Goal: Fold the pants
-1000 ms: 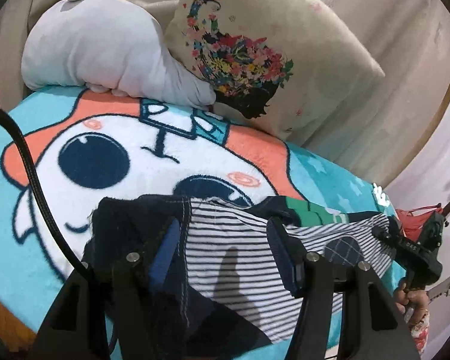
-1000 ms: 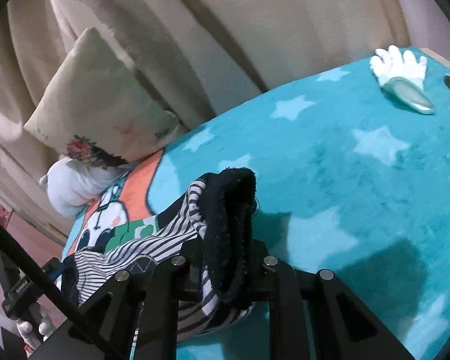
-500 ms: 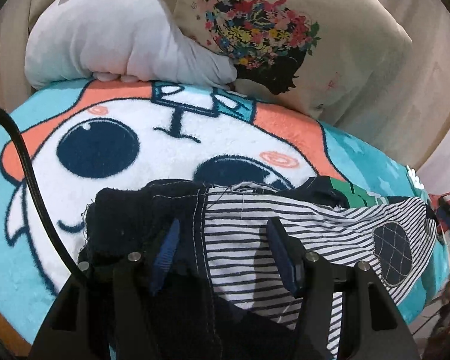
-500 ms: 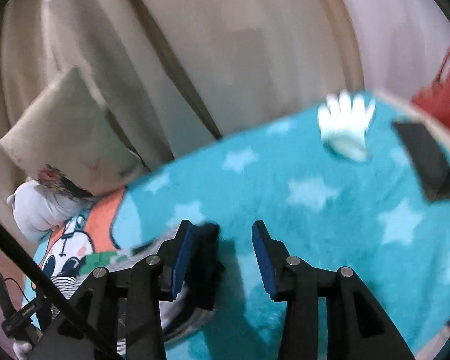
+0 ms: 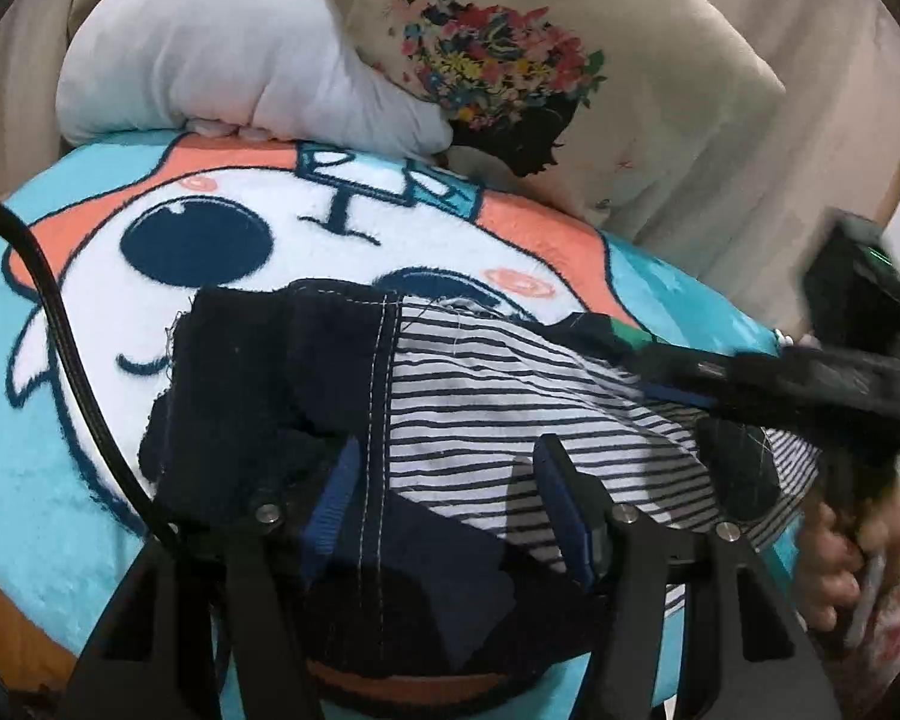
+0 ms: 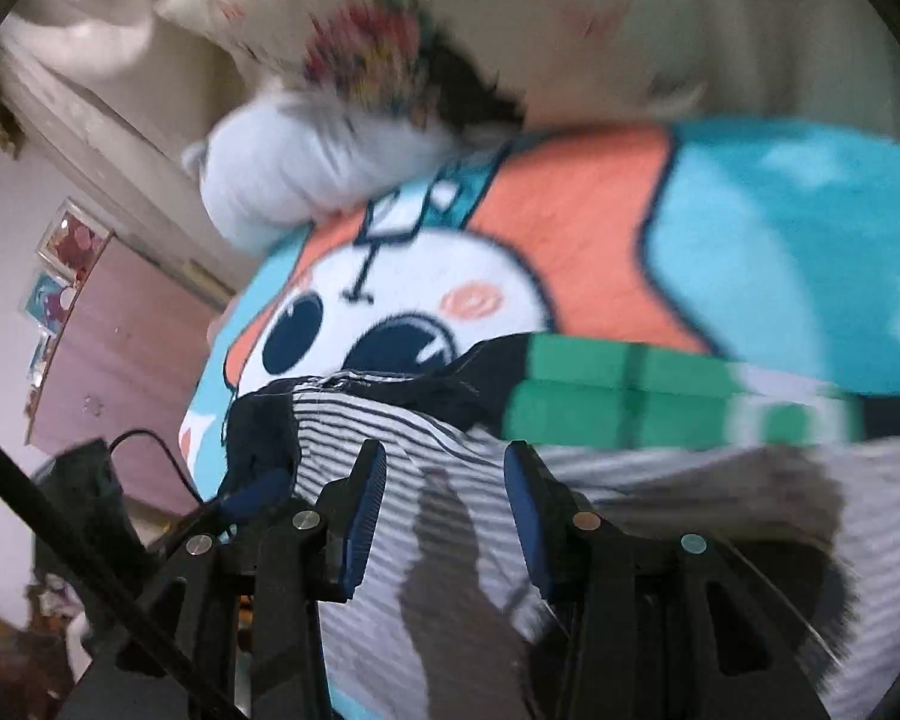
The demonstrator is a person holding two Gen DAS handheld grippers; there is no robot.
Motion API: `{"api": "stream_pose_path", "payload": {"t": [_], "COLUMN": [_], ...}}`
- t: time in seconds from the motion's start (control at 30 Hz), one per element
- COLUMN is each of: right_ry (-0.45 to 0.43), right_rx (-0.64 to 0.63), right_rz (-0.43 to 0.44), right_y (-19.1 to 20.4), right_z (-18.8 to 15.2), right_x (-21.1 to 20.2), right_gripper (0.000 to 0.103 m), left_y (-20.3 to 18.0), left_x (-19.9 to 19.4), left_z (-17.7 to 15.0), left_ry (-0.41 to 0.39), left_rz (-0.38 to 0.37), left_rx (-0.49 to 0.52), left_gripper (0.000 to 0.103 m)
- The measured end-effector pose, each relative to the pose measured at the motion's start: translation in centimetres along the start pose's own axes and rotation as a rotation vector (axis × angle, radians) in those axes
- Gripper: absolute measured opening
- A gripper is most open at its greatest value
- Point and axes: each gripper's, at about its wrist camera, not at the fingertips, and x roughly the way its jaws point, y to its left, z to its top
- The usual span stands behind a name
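The pants (image 5: 450, 420) are white with navy stripes, dark navy panels and a green band (image 6: 630, 396). They lie folded on a turquoise cartoon blanket (image 5: 240, 240). My left gripper (image 5: 444, 498) is open, its blue-padded fingers over the near navy part of the pants. My right gripper (image 6: 444, 498) is open and empty over the striped cloth (image 6: 450, 540); this view is blurred. The right gripper also shows in the left wrist view (image 5: 678, 387), reaching over the pants from the right.
A grey plush toy (image 5: 240, 60) and a floral cushion (image 5: 570, 78) lean against beige curtains (image 5: 810, 150) at the far edge of the blanket. A black cable (image 5: 60, 324) crosses the left side. The blanket's near edge drops off below the pants.
My right gripper let go of the dark pant end, opened, and swung left over the striped cloth. My left gripper stayed open over the pants.
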Motion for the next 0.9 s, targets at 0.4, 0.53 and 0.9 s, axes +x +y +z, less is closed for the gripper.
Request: {"api": "stream_pose_path", "payload": {"t": [0.4, 0.53, 0.9], "right_ry": [-0.16, -0.164, -0.444], "right_rx": [0.009, -0.032, 0.099], "right_rz": [-0.14, -0.159, -0.265], "right_y": [0.1, -0.1, -7.1], "right_z": [2.4, -1.1, -8.7], "right_x": [-1.1, -3.2, -15.1], "right_gripper": [0.044, 0.047, 0.057], "left_y": [0.2, 0.0, -5.5], "left_x": [-0.7, -2.7, -2.9], "left_z": [0.0, 0.7, 3.3], "left_ry": [0.018, -0.019, 0.038], "left_rz": [-0.033, -0.045, -0.171], "left_rx": [0.031, 0.03, 0.082], "left_gripper": [0.059, 0.059, 0.06]}}
